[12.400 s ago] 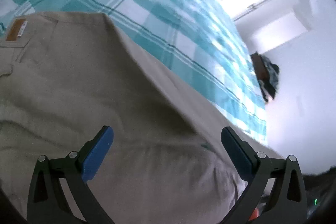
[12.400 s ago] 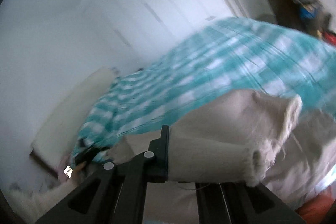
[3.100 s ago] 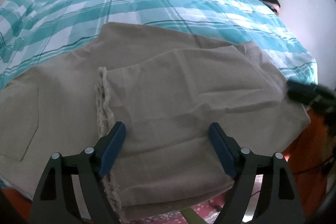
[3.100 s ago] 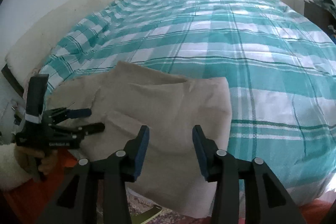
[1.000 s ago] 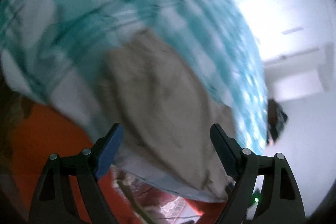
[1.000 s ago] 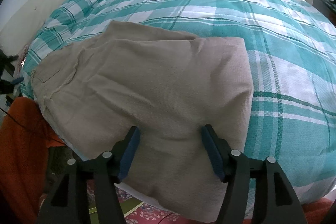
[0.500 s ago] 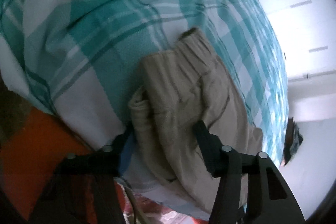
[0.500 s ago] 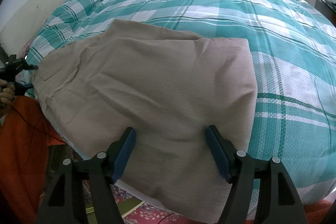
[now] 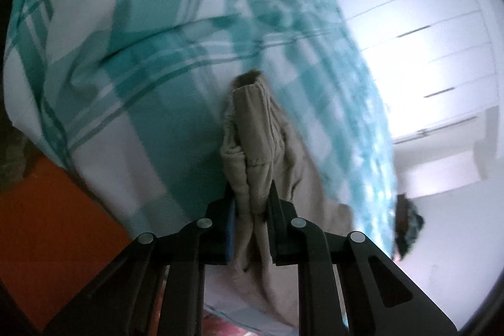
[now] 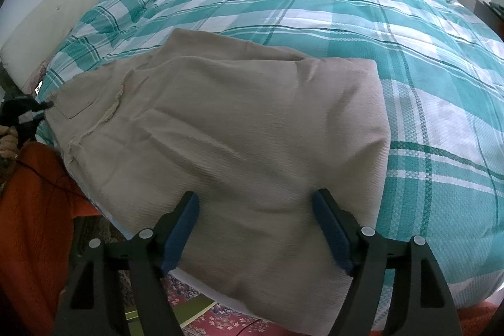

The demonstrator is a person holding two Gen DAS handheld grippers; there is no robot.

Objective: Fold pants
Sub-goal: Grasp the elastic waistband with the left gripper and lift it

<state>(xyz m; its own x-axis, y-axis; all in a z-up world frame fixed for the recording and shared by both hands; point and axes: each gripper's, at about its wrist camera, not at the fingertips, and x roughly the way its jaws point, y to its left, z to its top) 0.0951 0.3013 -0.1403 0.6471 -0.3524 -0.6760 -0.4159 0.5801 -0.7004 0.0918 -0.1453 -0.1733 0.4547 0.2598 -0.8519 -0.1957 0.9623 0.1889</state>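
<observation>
Left claw clamps the waistband end of the beige pants

The beige pants [image 10: 239, 128] lie half-folded on the teal plaid bed [image 10: 409, 21]. The left claw [image 9: 250, 203] has just closed on the bunched waistband, likely readying the next fold; the right claw [image 10: 256, 225], jaws apart and widening, hovers over the folded end. No containers visible.
</observation>
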